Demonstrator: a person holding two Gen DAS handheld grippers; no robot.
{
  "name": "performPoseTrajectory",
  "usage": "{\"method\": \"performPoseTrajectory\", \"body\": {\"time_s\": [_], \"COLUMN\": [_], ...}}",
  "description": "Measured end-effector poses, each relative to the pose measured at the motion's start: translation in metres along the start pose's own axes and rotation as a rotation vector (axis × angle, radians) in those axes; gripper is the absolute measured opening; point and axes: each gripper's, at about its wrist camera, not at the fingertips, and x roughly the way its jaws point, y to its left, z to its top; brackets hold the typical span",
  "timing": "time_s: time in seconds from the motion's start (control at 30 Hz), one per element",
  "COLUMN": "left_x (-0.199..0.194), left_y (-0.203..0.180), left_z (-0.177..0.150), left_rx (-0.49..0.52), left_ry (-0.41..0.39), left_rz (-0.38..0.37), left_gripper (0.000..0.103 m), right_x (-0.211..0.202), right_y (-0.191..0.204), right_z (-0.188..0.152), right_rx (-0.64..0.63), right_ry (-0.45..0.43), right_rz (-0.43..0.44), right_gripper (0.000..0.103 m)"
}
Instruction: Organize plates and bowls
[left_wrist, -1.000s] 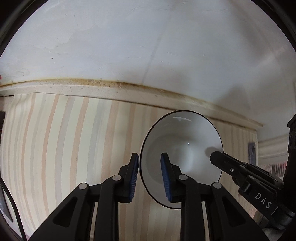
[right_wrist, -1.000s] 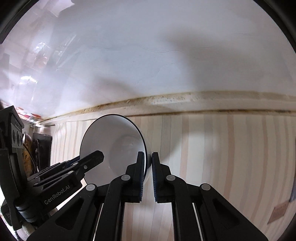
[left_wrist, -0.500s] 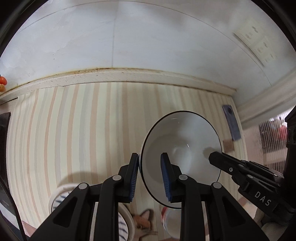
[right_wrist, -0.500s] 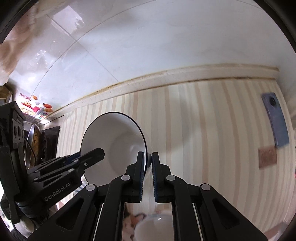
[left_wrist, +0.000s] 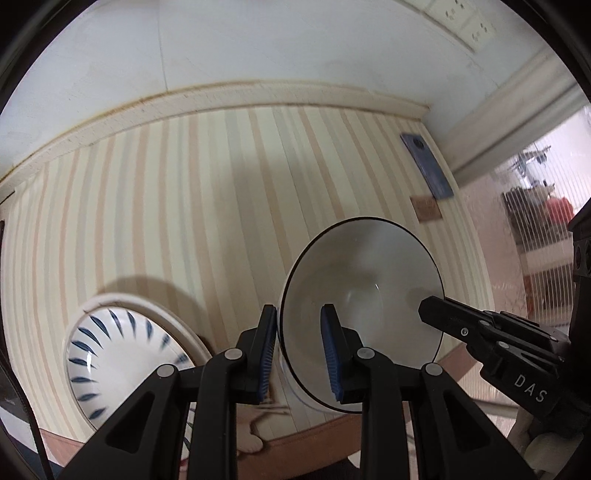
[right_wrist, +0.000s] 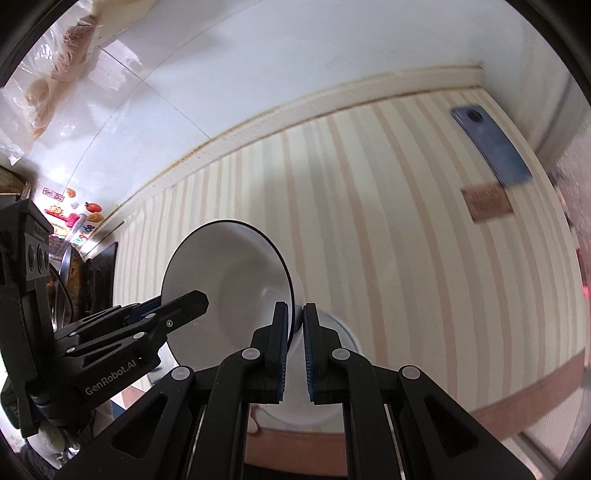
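**Two claws carrying one white bowl above the striped worktop**

We see the white bowl (left_wrist: 360, 314) held in the air on edge, its dark-rimmed mouth turned sideways rather than up, so its axis runs roughly level, towards the left claw's side. The left claw (left_wrist: 299, 347) is closed on the near rim, one blue pad (left_wrist: 328, 354) inside the bowl and the other against its outer wall. The right claw (right_wrist: 294, 341) is closed nearly to touching and appears to pinch the opposite rim; the contact itself is partly hidden by the bowl's edge. We judge that the two opposed grips share the load and stop the bowl swinging while it travels.

Below lies the striped worktop (left_wrist: 221, 206). A blue-patterned bowl (left_wrist: 122, 354) rests on it left of the held bowl, seemingly seated in a cream plate. A second white vessel (right_wrist: 325, 369) sits directly beneath the right claw, and we judge it a likely stacking target. A blue phone (right_wrist: 491, 147) lies well apart near the wall.
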Motion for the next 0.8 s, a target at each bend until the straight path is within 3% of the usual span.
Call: {"method": "performPoseTrajectory", "body": {"time_s": [0.43,0.8], "left_x": [0.03,0.036], "left_y": [-0.016,-0.021], "left_z": [-0.029,-0.029], "left_rx": [0.053,0.086], "left_ry": [0.066,0.068], "left_rz": [0.059,0.097], "left_gripper": [0.022,0.022], "right_x": [0.024,0.033], "right_y": [-0.031,-0.038], "right_z": [-0.043,-0.047], "right_rx": [0.034,0.048], "right_ry": [0.082,0.092], "right_rz": [-0.022,-0.032], "right_gripper": [0.009,0.01]}}
